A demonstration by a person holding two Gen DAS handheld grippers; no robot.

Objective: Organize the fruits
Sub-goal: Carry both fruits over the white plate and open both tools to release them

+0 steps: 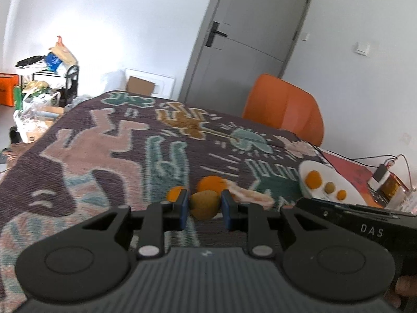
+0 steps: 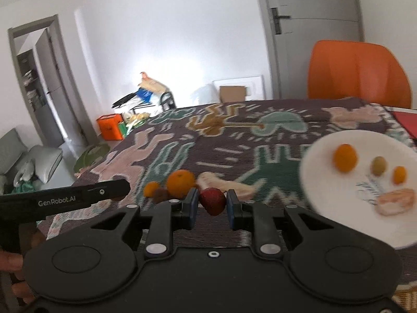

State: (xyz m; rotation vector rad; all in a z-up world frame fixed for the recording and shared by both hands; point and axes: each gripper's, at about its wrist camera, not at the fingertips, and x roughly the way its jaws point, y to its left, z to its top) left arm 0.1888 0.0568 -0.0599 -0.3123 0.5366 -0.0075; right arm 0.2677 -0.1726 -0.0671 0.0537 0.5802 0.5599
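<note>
**Fruits held in both grippers, more on the plate and the cloth**

Fruits are split between three places; a brownish-green kiwi (image 1: 204, 205) sits clamped between the blue pads of the left gripper (image 1: 204, 210), and a red strawberry (image 2: 213, 200) is pinched between the pads of the right gripper (image 2: 210, 207); both are held above the patterned tablecloth (image 1: 104, 151).

On the cloth just beyond the left gripper lie a large orange (image 1: 211, 183) and a small orange fruit (image 1: 175, 193), with a pale pinkish piece of food (image 1: 251, 195) just beside the large orange; in the right wrist view a small dark brown fruit (image 2: 159, 194) also rests between the two orange ones.

To the right stands a white plate (image 2: 336, 224); it carries an orange fruit (image 2: 345, 157), a small green fruit (image 2: 378, 166), a smaller orange one (image 2: 399, 174) and a pale pinkish piece (image 2: 396, 200) near its front; the plate is blurred.

An orange chair (image 1: 284, 107) stands at the far side of the table, before a grey door (image 1: 250, 34); boxes and clutter sit on the floor by the white wall.
</note>
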